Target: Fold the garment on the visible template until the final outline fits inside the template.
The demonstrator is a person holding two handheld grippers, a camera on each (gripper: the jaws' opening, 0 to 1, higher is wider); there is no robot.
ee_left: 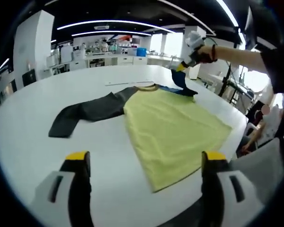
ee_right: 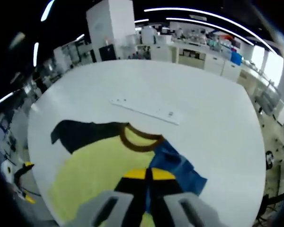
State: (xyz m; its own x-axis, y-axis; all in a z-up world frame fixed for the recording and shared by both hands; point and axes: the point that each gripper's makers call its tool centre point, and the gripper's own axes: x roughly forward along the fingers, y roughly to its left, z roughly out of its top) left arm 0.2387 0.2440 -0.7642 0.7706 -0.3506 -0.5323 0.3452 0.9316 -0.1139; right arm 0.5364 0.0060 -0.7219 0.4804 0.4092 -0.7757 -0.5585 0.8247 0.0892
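Two grippers are working over one garment (ee_left: 170, 127), a yellow-bodied shirt that is lying spread on a large white table (ee_left: 104, 80), its brown collar (ee_right: 139, 138) pointing toward the table's far side. The right gripper (ee_right: 149, 176) is pinching the blue sleeve (ee_right: 177, 165) beside the collar, its yellow-tipped jaws pressed together on the cloth; in the left gripper view the same tool (ee_left: 182, 66) is showing at the far corner of the garment, lifting the blue fabric (ee_left: 182, 85) off the table, most likely so the sleeve can be carried inward over the yellow body. The left gripper (ee_left: 146, 163) is hovering near the garment's hem, jaws standing wide apart and holding nothing, seemingly waiting to pin or take the lower edge. The dark sleeve (ee_left: 87, 112) is lying flat, stretched away from the garment's body on the side opposite the blue one, not yet folded. A thin white strip (ee_right: 146, 111) is resting on the table beyond the collar, apart from the garment. No template outline is showing clearly under the cloth, so the fit cannot be judged; the folding appears to be at an early stage.
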